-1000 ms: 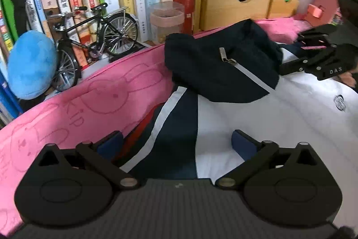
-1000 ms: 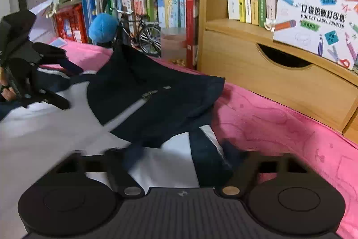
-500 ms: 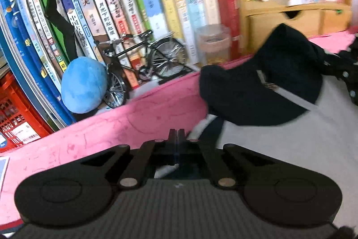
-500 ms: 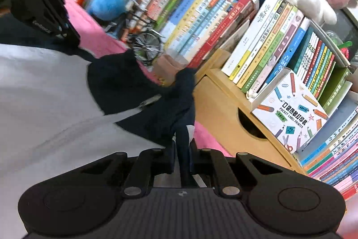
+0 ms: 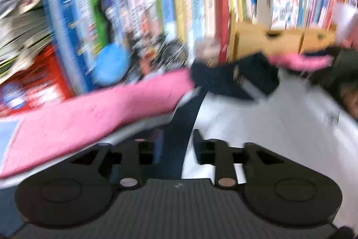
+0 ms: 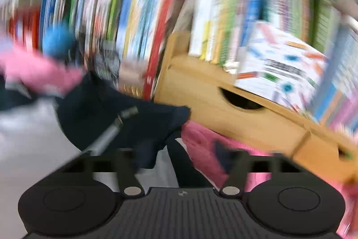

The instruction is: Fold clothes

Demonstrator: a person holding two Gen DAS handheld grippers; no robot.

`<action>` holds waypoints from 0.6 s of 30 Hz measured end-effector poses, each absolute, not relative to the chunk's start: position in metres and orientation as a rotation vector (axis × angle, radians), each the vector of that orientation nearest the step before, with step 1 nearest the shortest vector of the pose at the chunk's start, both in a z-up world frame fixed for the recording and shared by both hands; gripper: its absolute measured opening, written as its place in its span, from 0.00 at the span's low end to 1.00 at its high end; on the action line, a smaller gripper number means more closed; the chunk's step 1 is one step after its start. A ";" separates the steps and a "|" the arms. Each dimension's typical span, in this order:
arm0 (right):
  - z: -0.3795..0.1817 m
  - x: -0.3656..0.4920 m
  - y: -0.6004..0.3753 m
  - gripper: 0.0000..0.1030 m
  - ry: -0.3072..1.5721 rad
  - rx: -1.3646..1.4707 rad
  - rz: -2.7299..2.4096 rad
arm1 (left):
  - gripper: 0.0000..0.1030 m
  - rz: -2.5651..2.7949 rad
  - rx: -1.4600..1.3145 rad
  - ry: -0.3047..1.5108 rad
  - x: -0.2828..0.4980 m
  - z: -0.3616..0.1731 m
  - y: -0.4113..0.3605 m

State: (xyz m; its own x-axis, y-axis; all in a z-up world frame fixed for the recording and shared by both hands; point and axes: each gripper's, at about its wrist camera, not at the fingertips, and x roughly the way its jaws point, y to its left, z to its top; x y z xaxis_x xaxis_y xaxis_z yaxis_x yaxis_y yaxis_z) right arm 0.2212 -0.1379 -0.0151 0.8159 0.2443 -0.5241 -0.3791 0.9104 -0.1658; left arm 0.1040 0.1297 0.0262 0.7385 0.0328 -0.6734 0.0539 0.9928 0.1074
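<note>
jacket point(image 5: 257, 127) spread over pink blanket point(image 5: 85, 118), white body at 3 o'clock of the left view, navy hood point(image 5: 228, 80) at 12, books point(image 5: 170, 6) behind. long axis runs 6 to 12, away from both tools. left gripper point(image 5: 175, 149) partly open, navy sleeve strip between fingers, looks loose rather than pinched. right gripper point(image 6: 181, 162) wide open, holding nothing, fabric edge just ahead. frames blurred. likely next grab: left is nearer the cloth

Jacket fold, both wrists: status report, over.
Left gripper part open around navy sleeve strip. Right gripper open over jacket. Frames blurred; wooden drawer box close ahead.
</note>
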 end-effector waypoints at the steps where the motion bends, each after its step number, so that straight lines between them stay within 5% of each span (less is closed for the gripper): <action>1: -0.006 0.211 -0.148 0.82 0.516 -0.203 0.367 | 0.31 0.032 0.097 0.758 0.089 0.023 0.139; 5: 0.013 0.164 -0.172 0.89 0.515 -0.124 0.459 | 0.57 0.219 -0.281 0.802 0.028 0.020 0.207; 10: 0.006 0.114 -0.173 0.91 0.543 -0.143 0.533 | 0.57 0.474 -0.522 0.762 -0.028 0.015 0.278; 14: -0.009 0.085 -0.160 0.92 0.570 -0.184 0.548 | 0.82 0.484 -0.662 0.682 -0.035 0.014 0.305; 18: -0.022 0.070 -0.152 0.93 0.614 -0.196 0.526 | 0.82 0.561 -0.710 0.636 -0.035 0.014 0.315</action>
